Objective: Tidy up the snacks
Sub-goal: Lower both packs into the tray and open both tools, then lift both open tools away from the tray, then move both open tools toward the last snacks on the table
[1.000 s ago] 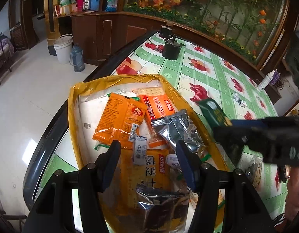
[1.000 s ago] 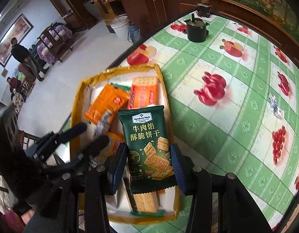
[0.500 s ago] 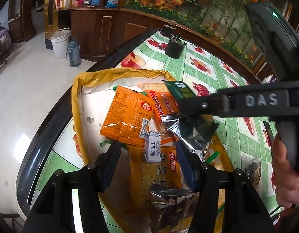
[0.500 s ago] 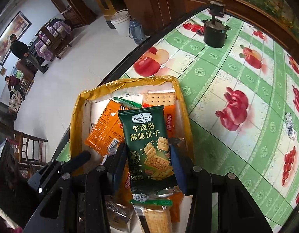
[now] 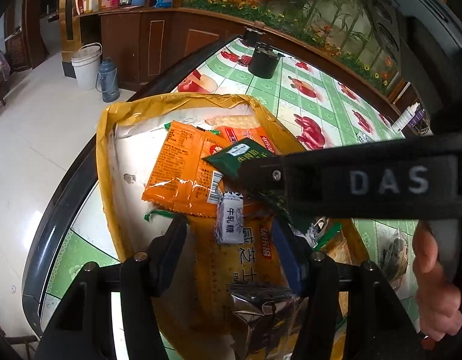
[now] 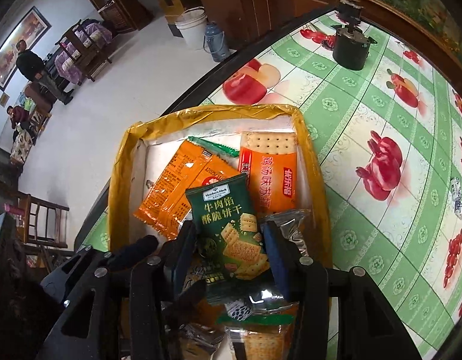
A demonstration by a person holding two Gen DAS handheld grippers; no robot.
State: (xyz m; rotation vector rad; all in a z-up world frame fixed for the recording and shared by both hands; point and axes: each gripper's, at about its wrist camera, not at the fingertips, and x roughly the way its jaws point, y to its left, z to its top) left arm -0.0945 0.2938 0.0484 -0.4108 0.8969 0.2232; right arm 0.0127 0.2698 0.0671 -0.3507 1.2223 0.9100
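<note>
A yellow-rimmed box (image 5: 182,102) (image 6: 206,114) holds several snack packets: an orange packet (image 5: 182,168) (image 6: 176,186), an orange cracker pack (image 6: 270,174), a small white candy (image 5: 229,219) and silver bags (image 5: 267,309). My right gripper (image 6: 231,240) is shut on a dark green cracker packet (image 6: 227,225) and holds it low over the box; the packet (image 5: 240,157) and the right gripper's arm (image 5: 351,180) cross the left wrist view. My left gripper (image 5: 229,243) is open over the near end of the box, holding nothing.
The box sits at the table's dark curved edge (image 5: 68,186) on a green fruit-print cloth (image 6: 381,120). A black pot (image 5: 264,63) (image 6: 351,48) stands farther back. A small white candy (image 6: 457,198) lies on the cloth at right. A white bucket (image 5: 86,66) stands on the floor.
My right gripper has carried the green packet from beside the box to over its middle and lowered it toward the other snacks. My left gripper stays open over the box's near end.
</note>
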